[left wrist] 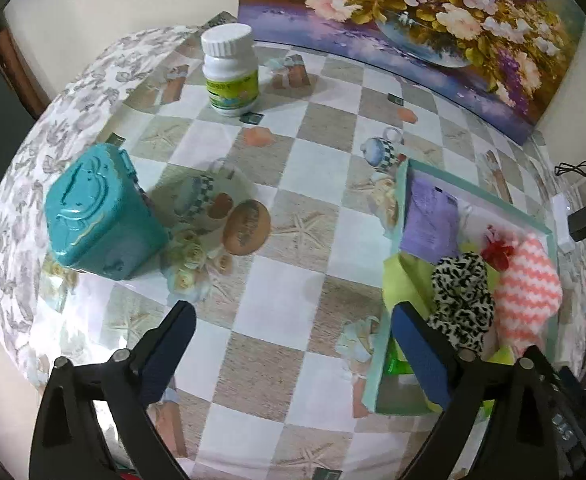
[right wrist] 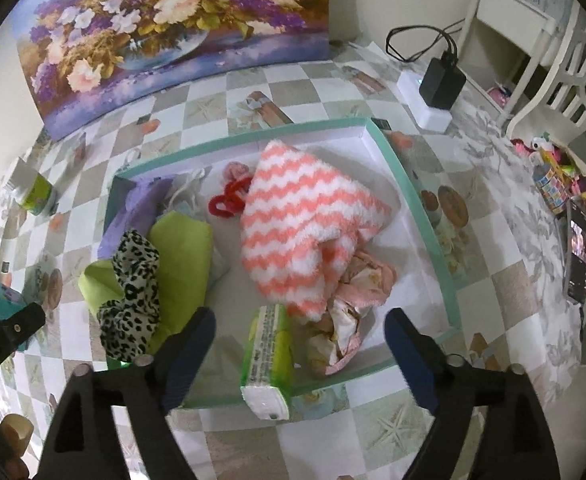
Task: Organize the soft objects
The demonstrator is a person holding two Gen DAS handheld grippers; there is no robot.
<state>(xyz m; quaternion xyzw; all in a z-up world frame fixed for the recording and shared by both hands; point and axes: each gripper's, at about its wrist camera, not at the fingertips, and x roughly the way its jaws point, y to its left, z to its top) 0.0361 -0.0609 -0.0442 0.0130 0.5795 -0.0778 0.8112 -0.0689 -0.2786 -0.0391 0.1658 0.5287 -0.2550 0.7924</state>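
Note:
A shallow teal-rimmed box [right wrist: 413,184] holds soft things: a pink-and-white zigzag fleece [right wrist: 305,216], a leopard-print cloth [right wrist: 133,284], a lime green cloth [right wrist: 185,248], a purple cloth [right wrist: 141,204], a red scrunchie [right wrist: 225,204] and a pink floral cloth [right wrist: 357,292]. A green tissue pack [right wrist: 267,356] leans over the box's near rim. My right gripper [right wrist: 299,344] is open above that pack. My left gripper [left wrist: 293,344] is open and empty over the table, left of the box [left wrist: 385,344], where the leopard cloth [left wrist: 461,296] and fleece [left wrist: 529,284] show.
A teal tin [left wrist: 101,216] and a white pill bottle [left wrist: 231,68] stand on the checkered tablecloth. A flower painting [left wrist: 413,20] leans against the wall. A black charger on a white block [right wrist: 439,80], a phone [right wrist: 579,252] and toys [right wrist: 553,168] lie right of the box.

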